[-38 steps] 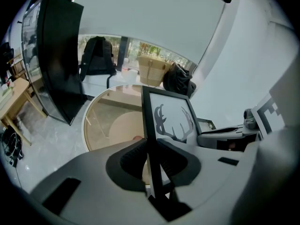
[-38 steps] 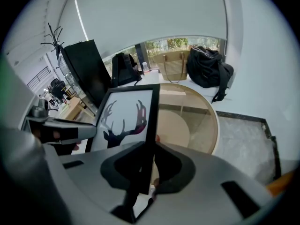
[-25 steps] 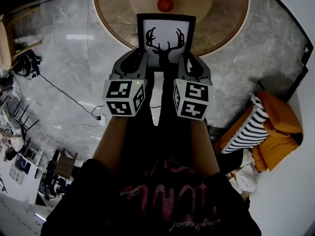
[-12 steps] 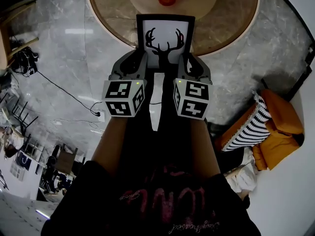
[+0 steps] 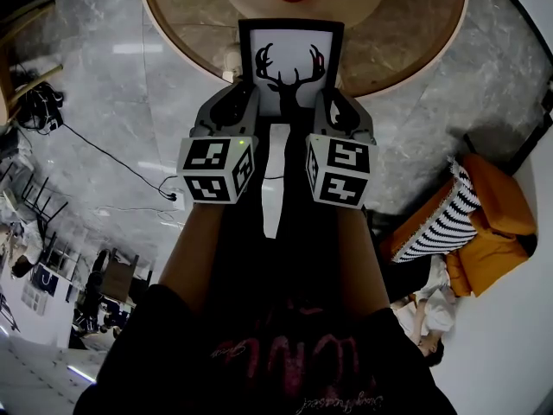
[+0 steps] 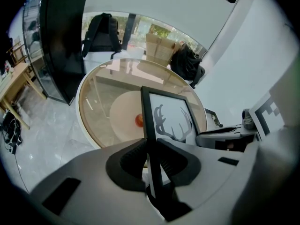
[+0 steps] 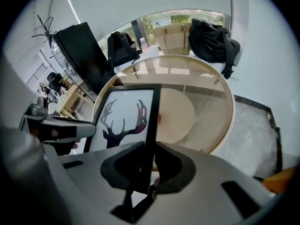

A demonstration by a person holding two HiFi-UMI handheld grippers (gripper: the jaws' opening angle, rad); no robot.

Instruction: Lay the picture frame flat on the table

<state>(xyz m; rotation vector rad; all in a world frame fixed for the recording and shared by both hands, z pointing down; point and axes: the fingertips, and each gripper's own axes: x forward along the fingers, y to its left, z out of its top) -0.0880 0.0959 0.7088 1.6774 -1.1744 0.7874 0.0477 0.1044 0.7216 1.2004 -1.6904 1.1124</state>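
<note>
With the left gripper [image 5: 249, 98] and right gripper [image 5: 322, 100] each pinching a side edge, the picture frame [image 5: 290, 54] hung at twelve o'clock over the table [image 5: 402, 46] rim, apparently mid-carry, next needing lowering flat.

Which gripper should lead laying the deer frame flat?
Neither: the left gripper is shut on the picture frame at its left edge, the right gripper at its right edge, side by side. Probably lower with both.
</note>
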